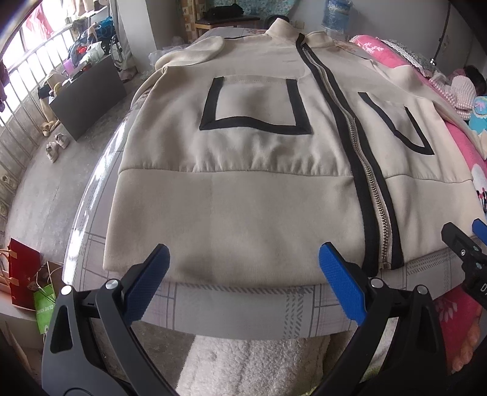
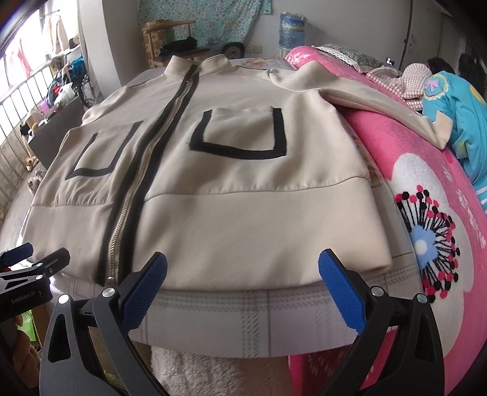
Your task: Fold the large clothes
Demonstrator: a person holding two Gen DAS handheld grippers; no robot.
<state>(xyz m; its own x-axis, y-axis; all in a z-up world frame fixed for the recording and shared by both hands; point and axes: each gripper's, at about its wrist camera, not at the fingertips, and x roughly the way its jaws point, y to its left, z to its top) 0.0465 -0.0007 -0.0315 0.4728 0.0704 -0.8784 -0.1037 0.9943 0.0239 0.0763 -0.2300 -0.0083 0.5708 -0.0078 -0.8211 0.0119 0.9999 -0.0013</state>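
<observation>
Lying flat and face up on the plaid sheet of the bed is one beige jacket, its hem toward me and its collar at the far end. Zipper is done up from hem to collar and edged in black tape. I count two chest pockets, each outlined in black on three sides: one to the left of the zipper, one to the right. A wide plain band runs across the bottom below a gathered seam. One sleeve runs out over the pink floral blanket on the right side; the other sleeve is folded in near the shoulder at far left.

I hold two grippers just short of the hem, not touching the fabric. Left gripper: fingers spread wide, blue pads apart, grasping nothing. Right gripper: likewise released, pads wide apart, empty. From the left wrist view the right gripper shows at the right edge, beside the hem corner.

Surface: bed with the grey-and-white plaid sheet, a white fleecy layer hanging below its near edge. Room: grey floor, railed window at left, one dark cabinet, one pair of shoes on the floor, one red paper bag, one green bag, one blue water bottle at the far wall, and a turquoise garment on the blanket.
</observation>
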